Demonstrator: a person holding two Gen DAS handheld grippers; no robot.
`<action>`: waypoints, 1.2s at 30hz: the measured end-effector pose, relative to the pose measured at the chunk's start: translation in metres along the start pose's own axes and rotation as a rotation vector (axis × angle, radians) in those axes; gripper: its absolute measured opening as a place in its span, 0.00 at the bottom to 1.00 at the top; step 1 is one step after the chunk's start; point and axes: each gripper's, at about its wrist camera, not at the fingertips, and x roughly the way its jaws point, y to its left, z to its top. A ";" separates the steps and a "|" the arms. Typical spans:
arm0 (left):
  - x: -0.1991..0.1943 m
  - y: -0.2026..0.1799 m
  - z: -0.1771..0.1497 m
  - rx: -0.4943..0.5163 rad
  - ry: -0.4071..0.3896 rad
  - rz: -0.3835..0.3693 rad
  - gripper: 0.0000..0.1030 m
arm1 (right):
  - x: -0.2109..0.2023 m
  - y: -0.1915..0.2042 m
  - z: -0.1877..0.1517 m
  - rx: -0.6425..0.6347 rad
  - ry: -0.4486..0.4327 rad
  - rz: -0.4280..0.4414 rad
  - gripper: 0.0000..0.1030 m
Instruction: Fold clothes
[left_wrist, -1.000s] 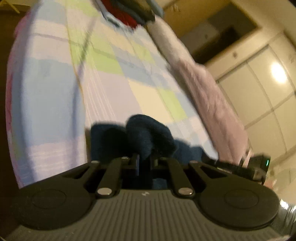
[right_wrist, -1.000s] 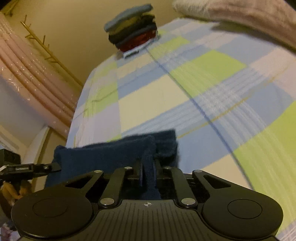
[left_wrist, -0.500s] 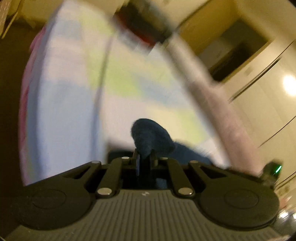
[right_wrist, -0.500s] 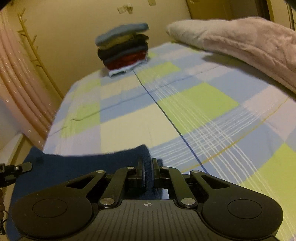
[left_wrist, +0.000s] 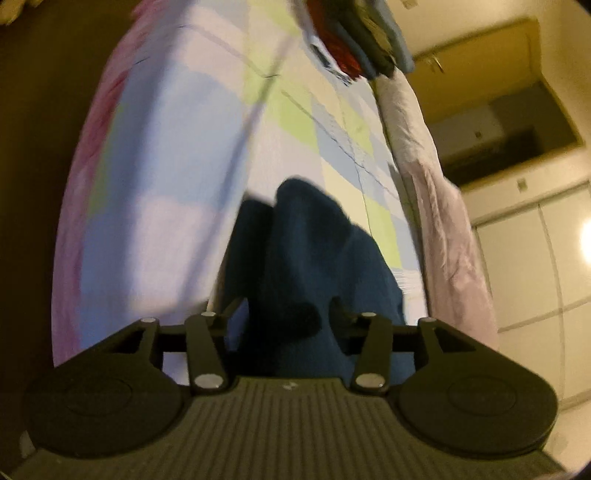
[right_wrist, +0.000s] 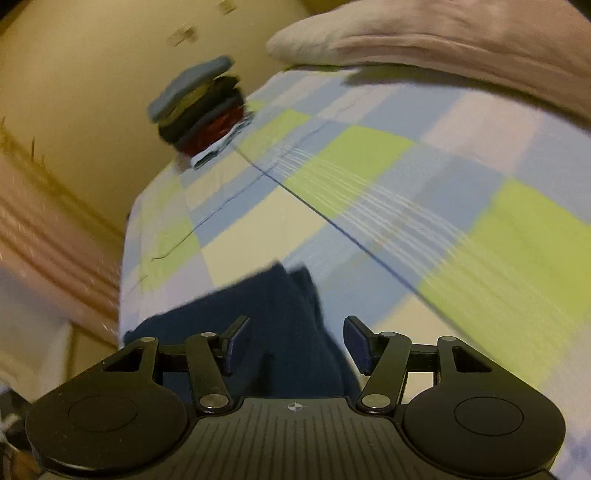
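Observation:
A dark navy garment (left_wrist: 306, 240) lies bunched on the checked bed sheet (left_wrist: 159, 206). My left gripper (left_wrist: 287, 308) has its jaws opening, and the cloth lies loose between the fingers with no pad pressing on it. In the right wrist view the same navy garment (right_wrist: 280, 317) runs from under the tool out to the left. My right gripper (right_wrist: 295, 341) is also opening, its blue pads (right_wrist: 356, 345) standing clear on both sides of the fold. Both views are blurred by motion.
A stack of folded clothes (right_wrist: 203, 107) sits at the far end of the bed, also seen as the stack (left_wrist: 354, 40) in the left view. A pink blanket (right_wrist: 461, 40) lies along one side. Pink curtains (right_wrist: 44, 258) hang past the bed's edge. Cupboard doors (left_wrist: 524, 258) stand beyond.
Both grippers were shut on the navy garment and have now spread their jaws, letting the cloth go. Both views have rolled and shifted.

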 end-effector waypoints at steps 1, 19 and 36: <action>-0.007 0.004 -0.008 -0.027 0.006 -0.006 0.42 | -0.010 -0.003 -0.010 0.021 0.005 0.003 0.57; 0.007 -0.048 -0.069 0.333 -0.070 0.377 0.25 | 0.024 0.052 -0.071 -0.279 -0.024 -0.274 0.20; 0.063 -0.145 -0.099 0.647 0.108 0.346 0.32 | -0.006 0.096 -0.098 -0.435 -0.052 -0.245 0.34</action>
